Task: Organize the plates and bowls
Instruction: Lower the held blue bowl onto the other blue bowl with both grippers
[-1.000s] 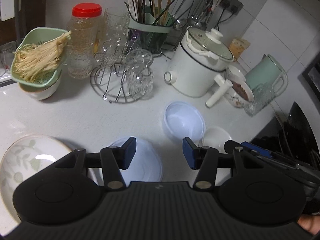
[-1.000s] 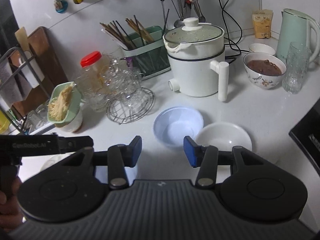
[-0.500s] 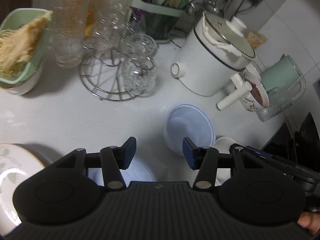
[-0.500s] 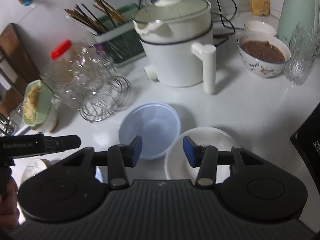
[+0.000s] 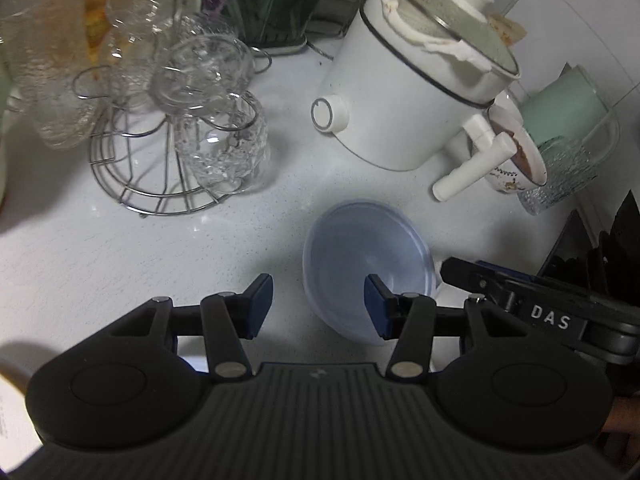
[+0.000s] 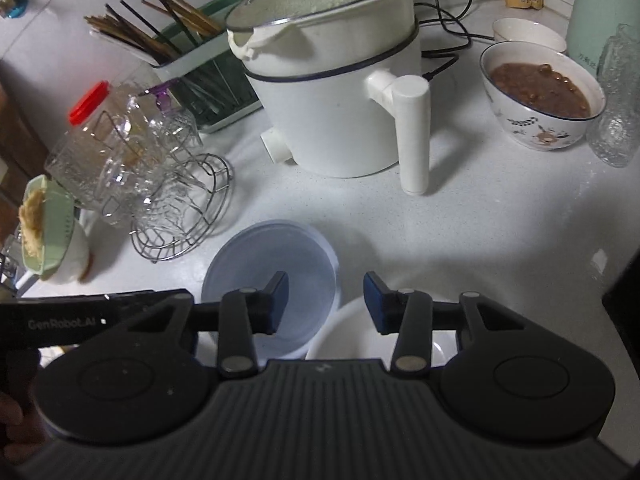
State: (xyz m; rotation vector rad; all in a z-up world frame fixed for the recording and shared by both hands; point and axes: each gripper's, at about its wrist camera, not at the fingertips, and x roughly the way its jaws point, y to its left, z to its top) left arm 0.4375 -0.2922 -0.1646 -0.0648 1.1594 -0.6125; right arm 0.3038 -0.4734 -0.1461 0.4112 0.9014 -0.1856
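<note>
The blue bowl [image 6: 272,280] sits near the white bowl [image 6: 360,336]. The right gripper [image 6: 325,302], unclenched and just narrowing, and the open left gripper [image 5: 318,306] should be lowered squarely over one rim.

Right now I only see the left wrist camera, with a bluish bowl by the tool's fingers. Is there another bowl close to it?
Observer: Yes. The right wrist view shows a white bowl right beside the blue bowl, under the right gripper.
Operator: Is that gripper holding anything?
Observer: No. Its jaws have just been closing, but they stand open with nothing gripped between them.
Operator: Any more dishes further back?
Observer: A small white bowl sits behind the patterned bowl of brown food.
</note>
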